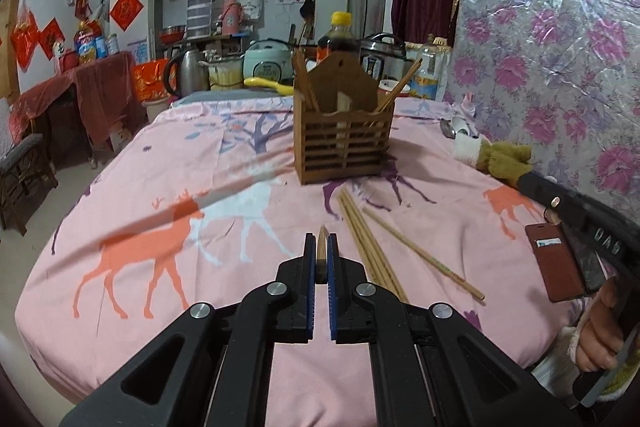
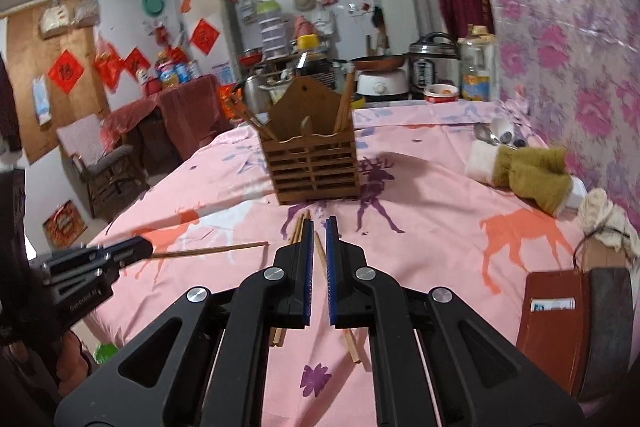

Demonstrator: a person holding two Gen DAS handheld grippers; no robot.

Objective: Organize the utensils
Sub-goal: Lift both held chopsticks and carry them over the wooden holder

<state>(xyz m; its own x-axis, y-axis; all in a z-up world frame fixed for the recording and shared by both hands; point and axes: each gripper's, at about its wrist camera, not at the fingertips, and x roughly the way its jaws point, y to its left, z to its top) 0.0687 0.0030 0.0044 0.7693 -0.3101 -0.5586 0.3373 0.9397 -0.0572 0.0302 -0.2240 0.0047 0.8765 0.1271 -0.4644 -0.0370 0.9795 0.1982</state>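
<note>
A brown slatted wooden utensil holder [image 1: 344, 147] [image 2: 316, 167] stands mid-table on the pink deer-print cloth [image 1: 180, 187], with a few chopsticks upright in it. My left gripper [image 1: 321, 251] is shut on one chopstick [image 1: 321, 247]; the right wrist view shows that chopstick [image 2: 208, 250] sticking out level from the left gripper [image 2: 148, 251]. Loose chopsticks [image 1: 368, 247] [image 2: 298, 227] lie on the cloth in front of the holder, one [image 1: 424, 255] apart to the right. Above them hangs my right gripper [image 2: 319, 239] [image 1: 532, 183], shut to a narrow slit and holding nothing.
A brown phone case [image 1: 556, 263] [image 2: 552, 319] lies at the right near edge. Olive gloves [image 2: 528, 175] and a spoon [image 2: 486, 135] sit by the floral-covered wall. A soy sauce bottle [image 1: 338, 39], kettle and cookers crowd the table's far end. The left table edge drops to the floor.
</note>
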